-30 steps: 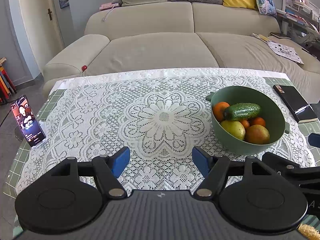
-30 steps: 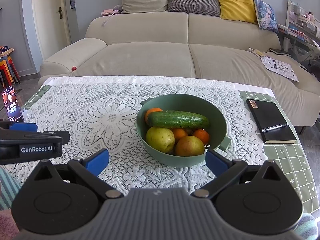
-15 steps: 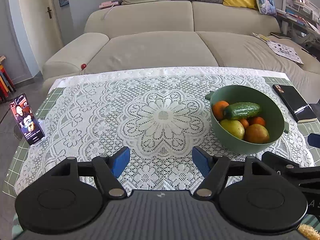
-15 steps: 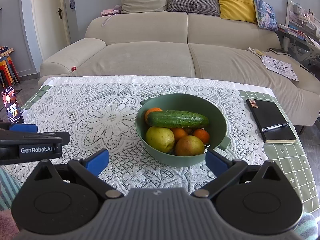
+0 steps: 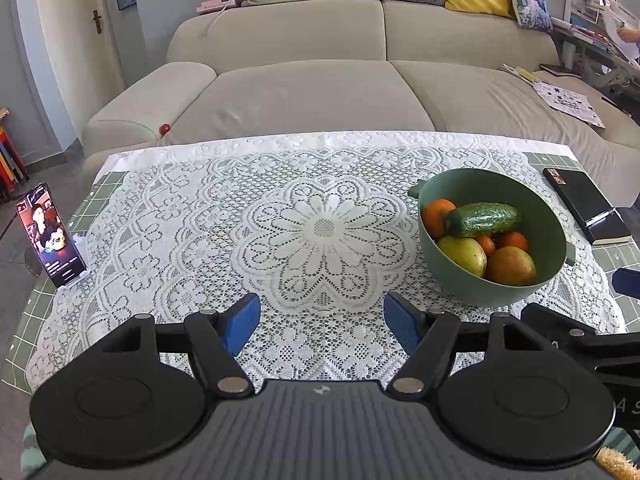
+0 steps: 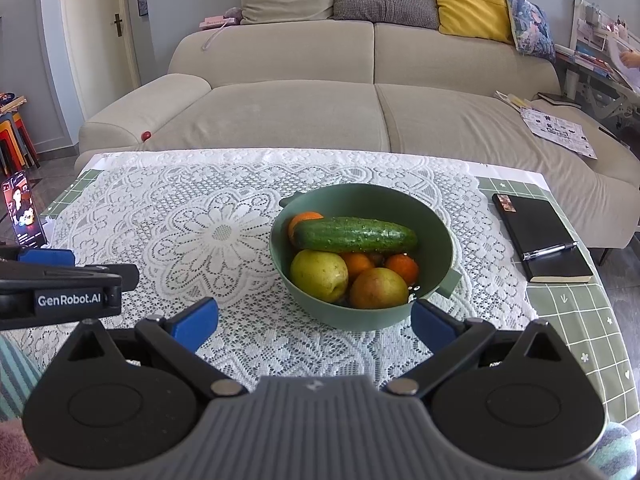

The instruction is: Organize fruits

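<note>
A green bowl [image 6: 434, 226] stands on the lace tablecloth [image 6: 208, 232]. It holds a cucumber [image 6: 354, 234], a yellow-green apple [image 6: 318, 274], a reddish apple [image 6: 378, 288] and several oranges [image 6: 402, 266]. My right gripper [image 6: 316, 320] is open and empty, just in front of the bowl. My left gripper [image 5: 322, 320] is open and empty over the cloth, left of the bowl [image 5: 552, 224]; the cucumber [image 5: 480, 219] shows there too.
A phone on a stand [image 5: 50, 236] is at the table's left edge. A black notebook with a pen [image 6: 540, 236] lies right of the bowl. A beige sofa [image 6: 320, 92] runs behind the table.
The left gripper view has shifted slightly; the table and bowl sit a little lower and nearer. Both grippers stay open and the fruit has not moved.
</note>
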The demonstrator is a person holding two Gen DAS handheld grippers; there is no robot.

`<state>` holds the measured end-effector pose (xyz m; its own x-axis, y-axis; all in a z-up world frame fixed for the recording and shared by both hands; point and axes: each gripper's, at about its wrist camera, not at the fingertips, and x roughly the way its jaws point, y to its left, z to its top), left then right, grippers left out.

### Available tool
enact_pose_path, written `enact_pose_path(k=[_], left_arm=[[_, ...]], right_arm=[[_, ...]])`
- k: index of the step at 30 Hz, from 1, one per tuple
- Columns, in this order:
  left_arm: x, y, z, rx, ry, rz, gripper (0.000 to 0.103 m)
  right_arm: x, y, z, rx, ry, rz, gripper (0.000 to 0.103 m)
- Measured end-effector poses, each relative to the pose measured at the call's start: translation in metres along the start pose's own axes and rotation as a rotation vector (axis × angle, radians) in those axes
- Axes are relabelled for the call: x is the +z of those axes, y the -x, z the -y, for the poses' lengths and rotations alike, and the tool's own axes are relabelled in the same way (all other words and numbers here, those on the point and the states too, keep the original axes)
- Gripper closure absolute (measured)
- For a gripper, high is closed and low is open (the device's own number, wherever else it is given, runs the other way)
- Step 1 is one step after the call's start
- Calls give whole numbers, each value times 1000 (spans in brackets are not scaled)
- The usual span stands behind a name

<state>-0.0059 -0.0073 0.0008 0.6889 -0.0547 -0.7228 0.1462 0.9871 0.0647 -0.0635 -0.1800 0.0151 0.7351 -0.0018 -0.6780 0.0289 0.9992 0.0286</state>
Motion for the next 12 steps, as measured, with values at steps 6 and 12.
enact_pose_path(k=[6, 12], left_arm=[[0, 1, 0, -4, 0, 7, 20], [1, 2, -1, 6, 3, 16, 20]], right_arm=[[0, 0, 0, -1, 0, 0, 4], [0, 0, 1, -1, -2, 0, 4]])
